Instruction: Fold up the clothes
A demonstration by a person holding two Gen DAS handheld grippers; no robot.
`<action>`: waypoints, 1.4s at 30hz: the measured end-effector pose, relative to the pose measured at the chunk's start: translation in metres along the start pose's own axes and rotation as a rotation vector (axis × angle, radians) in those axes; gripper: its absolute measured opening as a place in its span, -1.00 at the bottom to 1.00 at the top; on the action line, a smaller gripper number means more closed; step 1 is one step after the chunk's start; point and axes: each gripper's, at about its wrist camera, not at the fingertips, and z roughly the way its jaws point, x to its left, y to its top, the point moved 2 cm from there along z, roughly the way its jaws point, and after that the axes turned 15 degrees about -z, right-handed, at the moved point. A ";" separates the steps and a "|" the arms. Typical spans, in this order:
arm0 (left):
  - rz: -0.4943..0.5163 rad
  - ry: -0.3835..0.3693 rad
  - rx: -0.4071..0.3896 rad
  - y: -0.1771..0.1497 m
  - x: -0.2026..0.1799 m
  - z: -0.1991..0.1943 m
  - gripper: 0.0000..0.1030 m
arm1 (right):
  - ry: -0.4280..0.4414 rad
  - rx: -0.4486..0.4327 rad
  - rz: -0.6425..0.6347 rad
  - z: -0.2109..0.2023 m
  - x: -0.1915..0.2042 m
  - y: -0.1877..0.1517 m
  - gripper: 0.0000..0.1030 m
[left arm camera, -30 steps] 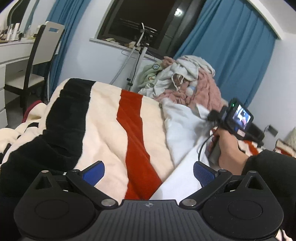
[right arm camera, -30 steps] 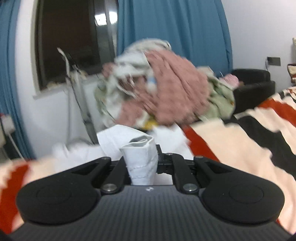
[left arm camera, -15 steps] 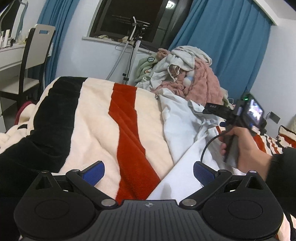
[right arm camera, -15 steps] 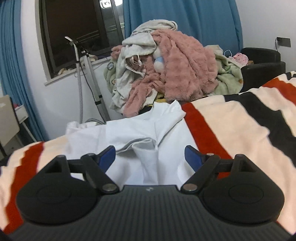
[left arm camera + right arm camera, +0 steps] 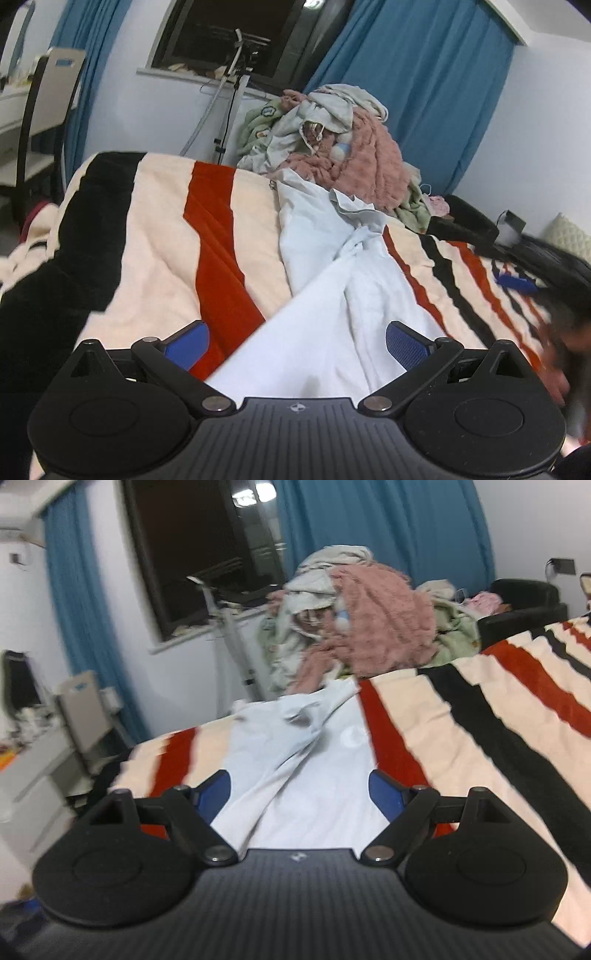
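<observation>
Both grippers, left gripper [image 5: 297, 345] and right gripper [image 5: 299, 788], hung released over the white garment [image 5: 332, 295], the right having just dropped its collar, leaving it ready for re-gripping.

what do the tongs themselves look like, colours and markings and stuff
Both look alike. The left tongs and right tongs have matte black linkage arms with silver pivot screws, two round black discs at the sides, and a ribbed dark centre plate bearing a small white emblem. The fingertips carry bright blue textured pads. No cables show on either.
</observation>
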 end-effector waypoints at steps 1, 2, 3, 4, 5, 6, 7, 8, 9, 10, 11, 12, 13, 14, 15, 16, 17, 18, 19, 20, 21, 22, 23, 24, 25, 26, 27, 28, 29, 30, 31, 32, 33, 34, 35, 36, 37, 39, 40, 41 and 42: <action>-0.015 0.002 0.008 -0.001 0.001 -0.003 0.99 | 0.017 -0.002 -0.003 -0.016 0.000 -0.006 0.61; -0.030 0.018 0.014 -0.001 0.004 -0.005 0.98 | 0.028 -0.002 -0.004 -0.031 0.000 -0.013 0.61; -0.046 0.040 0.020 0.000 0.008 -0.007 0.96 | 0.024 0.005 0.007 -0.043 -0.002 -0.021 0.61; -0.075 0.052 0.022 0.001 0.015 -0.010 0.96 | 0.030 0.012 0.030 -0.052 -0.006 -0.029 0.61; -0.109 0.060 0.023 0.002 0.022 -0.013 0.95 | 0.036 0.019 0.052 -0.061 -0.009 -0.036 0.61; -0.150 0.070 0.024 0.003 0.030 -0.016 0.92 | 0.045 0.028 0.078 -0.068 -0.012 -0.043 0.61; -0.194 0.081 0.025 0.004 0.039 -0.018 0.90 | 0.066 0.038 0.110 -0.070 -0.016 -0.047 0.61; -0.237 0.092 0.026 0.004 0.048 -0.021 0.86 | 0.087 0.049 0.142 -0.071 -0.020 -0.051 0.61; -0.268 0.117 0.029 0.004 0.055 -0.021 0.81 | 0.104 0.061 0.173 -0.072 -0.024 -0.055 0.61; -0.294 0.148 0.033 0.004 0.061 -0.022 0.78 | 0.110 0.072 0.197 -0.071 -0.025 -0.056 0.61; -0.310 0.175 0.043 0.003 0.066 -0.020 0.67 | 0.115 0.079 0.220 -0.069 -0.027 -0.058 0.61; -0.322 0.201 0.055 0.002 0.071 -0.019 0.58 | 0.119 0.085 0.241 -0.067 -0.029 -0.060 0.61; -0.334 0.219 0.071 0.000 0.076 -0.016 0.55 | 0.124 0.091 0.253 -0.067 -0.029 -0.062 0.61; -0.346 0.234 0.089 -0.001 0.080 -0.013 0.46 | 0.129 0.097 0.264 -0.066 -0.030 -0.064 0.61; -0.355 0.242 0.111 -0.003 0.083 -0.008 0.36 | 0.132 0.105 0.273 -0.064 -0.031 -0.066 0.61; -0.363 0.247 0.134 -0.006 0.086 -0.004 0.32 | 0.135 0.113 0.284 -0.063 -0.032 -0.067 0.61; -0.366 0.249 0.154 -0.008 0.087 0.000 0.21 | 0.138 0.118 0.296 -0.063 -0.032 -0.069 0.61; -0.360 0.258 0.162 -0.011 0.087 0.002 0.12 | 0.141 0.123 0.309 -0.063 -0.033 -0.071 0.61; -0.350 0.269 0.166 -0.013 0.087 0.004 0.09 | 0.145 0.127 0.322 -0.063 -0.034 -0.072 0.61; -0.338 0.282 0.164 -0.015 0.086 0.004 -0.01 | 0.149 0.132 0.333 -0.063 -0.034 -0.073 0.61; -0.330 0.291 0.159 -0.016 0.086 0.003 -0.13 | 0.153 0.136 0.340 -0.063 -0.035 -0.074 0.61; -0.325 0.299 0.153 -0.017 0.085 0.001 -0.23 | 0.156 0.140 0.348 -0.063 -0.035 -0.075 0.61; -0.319 0.306 0.147 -0.019 0.085 0.000 -0.52 | 0.160 0.144 0.355 -0.063 -0.035 -0.075 0.61; -0.307 0.304 0.136 -0.019 0.082 -0.003 -0.73 | 0.163 0.145 0.359 -0.064 -0.035 -0.075 0.61; -0.276 0.300 0.120 -0.020 0.076 -0.008 -0.77 | 0.166 0.146 0.362 -0.065 -0.036 -0.075 0.61; -0.240 0.297 0.103 -0.021 0.068 -0.012 -0.81 | 0.168 0.142 0.362 -0.067 -0.036 -0.074 0.61; -0.179 0.306 0.083 -0.022 0.055 -0.017 -0.83 | 0.169 0.135 0.360 -0.069 -0.037 -0.072 0.61; -0.105 0.319 0.056 -0.025 0.041 -0.024 -0.83 | 0.167 0.125 0.353 -0.071 -0.037 -0.070 0.61; -0.033 0.311 0.021 -0.029 0.023 -0.033 -0.84 | 0.163 0.113 0.341 -0.073 -0.038 -0.068 0.61; 0.028 0.278 -0.008 -0.035 0.004 -0.044 -0.85 | 0.158 0.102 0.329 -0.075 -0.040 -0.064 0.61; 0.084 0.239 -0.034 -0.042 -0.015 -0.055 -0.85 | 0.151 0.086 0.318 -0.078 -0.042 -0.059 0.61; 0.141 0.200 -0.060 -0.050 -0.034 -0.067 -0.86 | 0.137 0.061 0.318 -0.081 -0.047 -0.054 0.61; 0.197 0.160 -0.086 -0.057 -0.053 -0.078 -0.86 | 0.123 0.036 0.318 -0.085 -0.051 -0.049 0.61; 0.240 0.127 -0.096 -0.066 -0.070 -0.082 -0.86 | 0.108 0.008 0.320 -0.089 -0.056 -0.044 0.61; 0.273 0.089 -0.086 -0.076 -0.085 -0.083 -0.87 | 0.094 -0.016 0.315 -0.093 -0.060 -0.040 0.61; 0.304 0.048 -0.072 -0.087 -0.100 -0.084 -0.87 | 0.079 -0.040 0.309 -0.097 -0.064 -0.036 0.61; 0.328 0.016 -0.046 -0.098 -0.112 -0.081 -0.88 | 0.062 -0.058 0.300 -0.101 -0.068 -0.034 0.61; 0.372 -0.039 0.021 -0.122 -0.133 -0.068 -0.89 | 0.035 -0.086 0.286 -0.108 -0.075 -0.030 0.61; 0.395 -0.050 0.055 -0.134 -0.140 -0.059 -0.89 | 0.024 -0.093 0.281 -0.110 -0.077 -0.030 0.62; 0.422 -0.049 0.087 -0.146 -0.145 -0.048 -0.89 | 0.017 -0.093 0.276 -0.110 -0.079 -0.031 0.62; 0.447 -0.041 0.120 -0.159 -0.149 -0.038 -0.89 | 0.013 -0.091 0.272 -0.110 -0.081 -0.032 0.63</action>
